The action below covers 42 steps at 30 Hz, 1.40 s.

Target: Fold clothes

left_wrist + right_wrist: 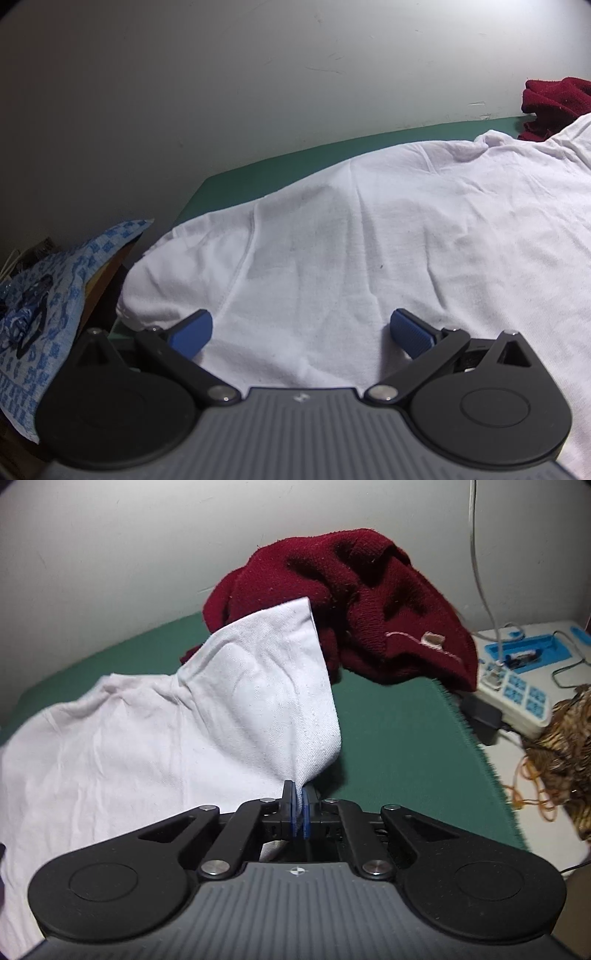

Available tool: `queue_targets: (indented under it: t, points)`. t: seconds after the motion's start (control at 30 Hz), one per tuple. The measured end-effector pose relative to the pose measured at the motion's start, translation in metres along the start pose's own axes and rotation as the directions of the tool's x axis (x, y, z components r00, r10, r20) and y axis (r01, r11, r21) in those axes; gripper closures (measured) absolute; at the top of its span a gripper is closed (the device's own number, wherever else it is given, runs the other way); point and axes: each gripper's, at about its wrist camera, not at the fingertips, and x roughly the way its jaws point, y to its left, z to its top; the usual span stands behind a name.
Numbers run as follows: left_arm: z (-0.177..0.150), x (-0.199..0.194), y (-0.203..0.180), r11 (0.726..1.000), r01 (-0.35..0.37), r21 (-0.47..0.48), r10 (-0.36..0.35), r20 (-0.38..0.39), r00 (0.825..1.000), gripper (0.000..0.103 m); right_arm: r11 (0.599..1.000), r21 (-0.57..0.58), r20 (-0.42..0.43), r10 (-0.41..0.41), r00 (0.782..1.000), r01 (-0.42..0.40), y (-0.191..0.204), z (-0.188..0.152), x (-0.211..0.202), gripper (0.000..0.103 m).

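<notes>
Right wrist view: right gripper [298,805] is pinched tight on the white shirt's [147,738] sleeve, tenting it toward twelve o'clock off the green table [406,738]. Left gripper [301,332] gapes wide above the shirt. Limp, light cotton; take the hems.

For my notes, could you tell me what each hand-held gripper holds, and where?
The right hand-held gripper pinches the white T-shirt by its sleeve; the left holds nothing.
</notes>
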Motion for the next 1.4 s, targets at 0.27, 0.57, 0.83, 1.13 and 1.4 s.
queue_targets:
  t: [0.27, 0.57, 0.83, 1.13, 1.4]
  points:
    - [-0.002, -0.001, 0.001, 1.000, -0.008, 0.011, 0.008, 0.005, 1.000, 0.001, 0.992, 0.039, 0.041, -0.123, 0.992, 0.121, -0.011, -0.005, -0.007, 0.068]
    - [-0.002, -0.003, -0.001, 1.000, -0.017, 0.020, 0.017, 0.009, 1.000, 0.001, 0.977, -0.166, -0.033, -0.142, 0.989, 0.135, 0.036, -0.003, 0.004, 0.073]
    - [-0.001, -0.002, 0.002, 1.000, -0.007, 0.007, 0.007, 0.004, 1.000, 0.001, 0.994, 0.002, 0.014, -0.107, 0.994, 0.107, -0.014, -0.018, -0.023, 0.077]
    - [-0.001, -0.004, -0.003, 0.999, -0.030, 0.038, 0.029, 0.017, 0.999, 0.001, 0.988, -0.144, 0.088, -0.046, 0.995, 0.058, 0.017, -0.030, -0.012, 0.075]
    - [-0.001, -0.004, -0.004, 0.998, -0.038, 0.048, 0.037, 0.021, 0.999, 0.001, 0.998, -0.060, 0.144, 0.040, 0.989, -0.031, 0.025, -0.019, 0.002, 0.065]
